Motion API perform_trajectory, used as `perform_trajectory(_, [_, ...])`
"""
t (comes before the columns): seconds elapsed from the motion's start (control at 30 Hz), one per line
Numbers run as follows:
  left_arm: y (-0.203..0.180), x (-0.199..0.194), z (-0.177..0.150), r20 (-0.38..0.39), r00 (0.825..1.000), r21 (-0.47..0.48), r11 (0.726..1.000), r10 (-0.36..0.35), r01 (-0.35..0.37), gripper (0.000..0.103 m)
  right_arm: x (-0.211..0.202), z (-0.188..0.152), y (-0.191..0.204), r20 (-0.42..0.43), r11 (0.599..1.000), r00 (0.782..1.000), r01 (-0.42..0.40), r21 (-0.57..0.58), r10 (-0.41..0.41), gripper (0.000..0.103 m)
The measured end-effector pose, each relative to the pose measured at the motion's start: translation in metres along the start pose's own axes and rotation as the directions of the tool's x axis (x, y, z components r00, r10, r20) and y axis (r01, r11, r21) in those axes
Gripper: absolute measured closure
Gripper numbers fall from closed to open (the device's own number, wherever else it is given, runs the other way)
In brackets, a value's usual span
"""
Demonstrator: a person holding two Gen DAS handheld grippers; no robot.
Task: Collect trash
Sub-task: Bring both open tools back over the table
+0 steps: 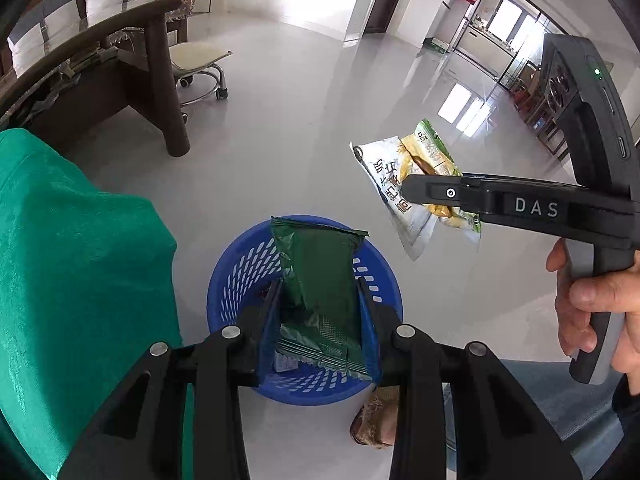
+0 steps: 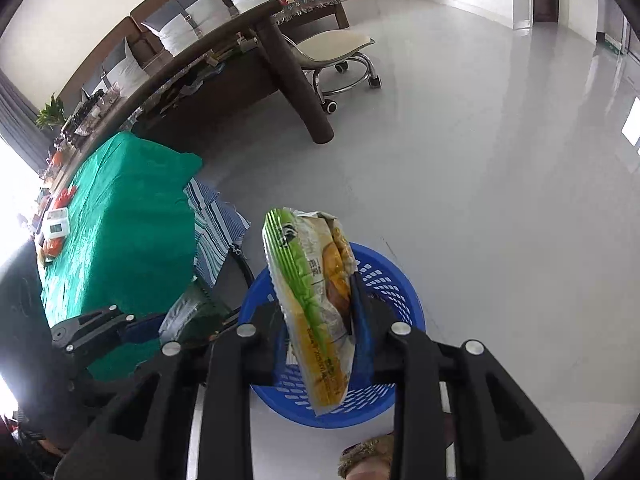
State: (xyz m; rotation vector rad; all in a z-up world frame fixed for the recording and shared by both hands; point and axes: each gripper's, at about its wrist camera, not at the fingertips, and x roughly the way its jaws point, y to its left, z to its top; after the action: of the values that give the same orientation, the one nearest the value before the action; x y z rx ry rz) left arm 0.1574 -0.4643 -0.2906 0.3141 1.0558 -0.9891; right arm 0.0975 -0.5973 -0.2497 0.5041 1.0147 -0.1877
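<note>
A blue slotted basket (image 1: 240, 258) (image 2: 400, 280) stands on the pale floor below both grippers. My left gripper (image 1: 318, 292) is shut on a puffy dark green wrapper (image 1: 320, 272) and holds it upright over the basket's mouth. From the right wrist view, that gripper (image 2: 152, 328) and its green wrapper (image 2: 188, 312) show at the basket's left edge. A white, yellow and green snack wrapper (image 2: 312, 304) (image 1: 400, 184) hangs between the parted fingers of my right gripper (image 2: 316, 308) (image 1: 412, 190), resting against the right finger above the basket. The left pad stands clear of it.
A table under a green cloth (image 1: 60, 260) (image 2: 120, 220) stands close on the left, with a striped cloth (image 2: 216, 216) beside it. Beyond are a dark wooden table leg (image 1: 164, 92) and a wheeled stool (image 1: 196, 60). A slippered foot (image 1: 376, 420) sits by the basket. A hand (image 1: 592, 304) grips the right gripper's handle.
</note>
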Motion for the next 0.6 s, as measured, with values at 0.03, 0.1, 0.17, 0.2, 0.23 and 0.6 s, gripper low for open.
perform_trajectory(0.03, [0.0, 0.005, 0.001, 0.006, 1.0, 0.001, 1.0, -0.008, 0.008, 0.059, 0.0, 0.001, -0.003, 0.003, 1.0, 1.0, -0.016, 0.018, 0.016, 0.041])
perform_trajectory(0.1, [0.002, 0.009, 0.001, 0.016, 1.0, -0.008, 1.0, 0.013, -0.013, 0.024, -0.005, 0.002, -0.008, 0.027, 0.999, 0.999, -0.027, 0.043, 0.026, 0.03])
perform_trajectory(0.17, [0.003, 0.004, 0.001, 0.042, 0.998, -0.021, 0.999, 0.047, -0.046, 0.016, -0.012, 0.003, -0.008, 0.054, 0.998, 0.998, -0.039, 0.051, 0.037, 0.03])
perform_trajectory(0.2, [0.005, 0.001, 0.002, 0.043, 0.998, -0.026, 0.998, 0.051, -0.05, 0.016, -0.014, 0.004, -0.008, 0.068, 0.998, 0.997, -0.04, 0.055, 0.036, 0.03])
perform_trajectory(0.23, [0.007, -0.005, 0.002, 0.047, 0.997, -0.035, 0.998, 0.056, -0.055, 0.015, -0.017, 0.005, -0.007, 0.082, 0.998, 0.996, -0.037, 0.057, 0.032, 0.028])
perform_trajectory(0.6, [0.041, -0.134, -0.054, 0.185, 0.961, -0.019, 0.978, 0.206, -0.206, 0.005, -0.023, -0.008, 0.051, 0.156, 0.971, 0.967, 0.218, -0.101, -0.201, 0.005])
